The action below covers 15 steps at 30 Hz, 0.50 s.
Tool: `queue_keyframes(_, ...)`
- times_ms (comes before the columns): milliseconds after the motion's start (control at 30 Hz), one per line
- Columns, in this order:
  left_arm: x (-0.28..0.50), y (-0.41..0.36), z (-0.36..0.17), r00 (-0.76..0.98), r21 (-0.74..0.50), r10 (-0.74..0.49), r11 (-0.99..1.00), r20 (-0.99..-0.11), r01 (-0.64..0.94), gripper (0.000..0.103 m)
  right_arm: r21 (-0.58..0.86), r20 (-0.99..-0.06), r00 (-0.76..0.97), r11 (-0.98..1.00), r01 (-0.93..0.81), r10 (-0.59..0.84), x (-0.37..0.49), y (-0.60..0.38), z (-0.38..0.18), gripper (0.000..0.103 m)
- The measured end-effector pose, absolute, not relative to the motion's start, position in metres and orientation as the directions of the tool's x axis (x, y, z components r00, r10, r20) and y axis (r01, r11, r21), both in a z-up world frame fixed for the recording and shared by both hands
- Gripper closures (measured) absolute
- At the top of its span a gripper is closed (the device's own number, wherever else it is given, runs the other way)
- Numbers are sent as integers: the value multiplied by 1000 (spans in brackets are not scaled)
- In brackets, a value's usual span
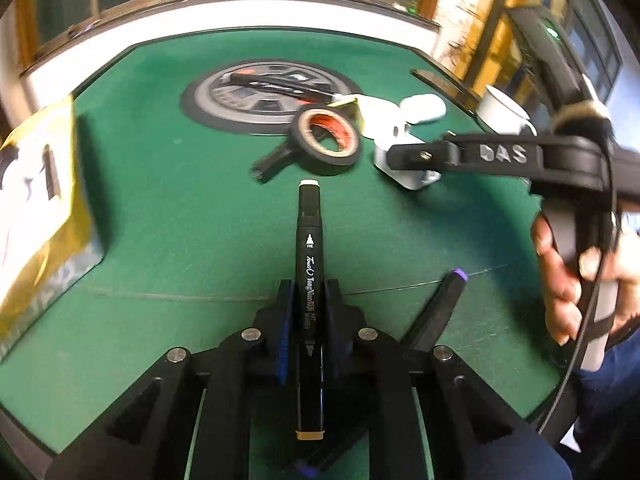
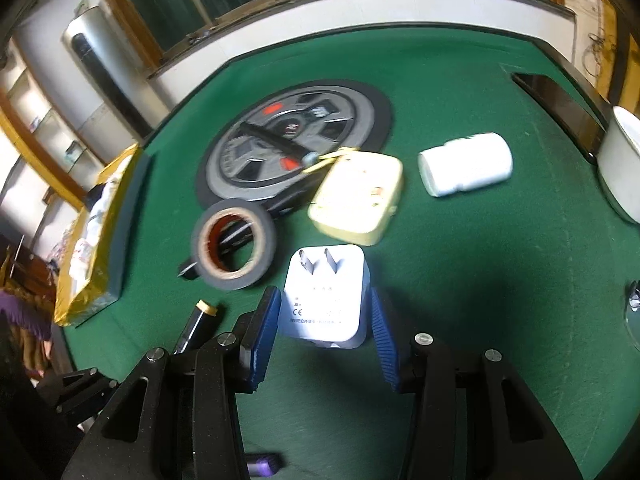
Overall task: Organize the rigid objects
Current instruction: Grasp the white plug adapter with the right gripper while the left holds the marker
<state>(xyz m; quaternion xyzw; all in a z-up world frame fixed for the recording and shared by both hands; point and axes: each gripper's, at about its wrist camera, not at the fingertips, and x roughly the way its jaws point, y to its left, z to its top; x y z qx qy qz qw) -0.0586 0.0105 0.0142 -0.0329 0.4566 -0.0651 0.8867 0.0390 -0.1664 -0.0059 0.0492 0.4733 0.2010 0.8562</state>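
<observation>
My left gripper (image 1: 310, 292) is shut on a black art marker (image 1: 308, 240), which points away over the green table (image 1: 180, 220); its pale cap end (image 2: 206, 307) shows at the lower left of the right wrist view. My right gripper (image 2: 324, 294) is shut on a white plug adapter (image 2: 324, 280), prongs facing up, held between the blue pads (image 2: 266, 320). In the left wrist view, that gripper (image 1: 404, 156) reaches in from the right with the adapter (image 1: 412, 180) at its tip, and a hand is on its handle.
A black tape roll (image 2: 234, 244) leans on another black marker (image 1: 272, 160). A cream box (image 2: 360, 196), a white bottle (image 2: 466, 164) and a wheel-print mat (image 2: 360, 120) with a pen (image 2: 272, 138) lie beyond. A yellow package (image 2: 96, 232) sits left, a white bowl (image 2: 624, 160) right, and a purple-capped marker (image 1: 440, 308) near.
</observation>
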Motion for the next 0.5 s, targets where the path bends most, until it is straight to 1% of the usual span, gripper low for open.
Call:
queue_keyframes(100, -61, 16, 13, 575, -98, -115, 993, -810, 61, 91, 269, -785, 468, 904, -332, 406, 33, -159, -3, 63)
queue_keyframes(333, -65, 6, 11, 593, 34, -12, 997, -805, 65, 90, 241, -798, 458, 904, -354, 392, 31, -151, -6, 63)
queue_keyframes(500, -59, 4, 10, 595, 50, 2, 997, -803, 64, 90, 189, -814, 460, 911, -368, 355, 28, -144, -10, 63)
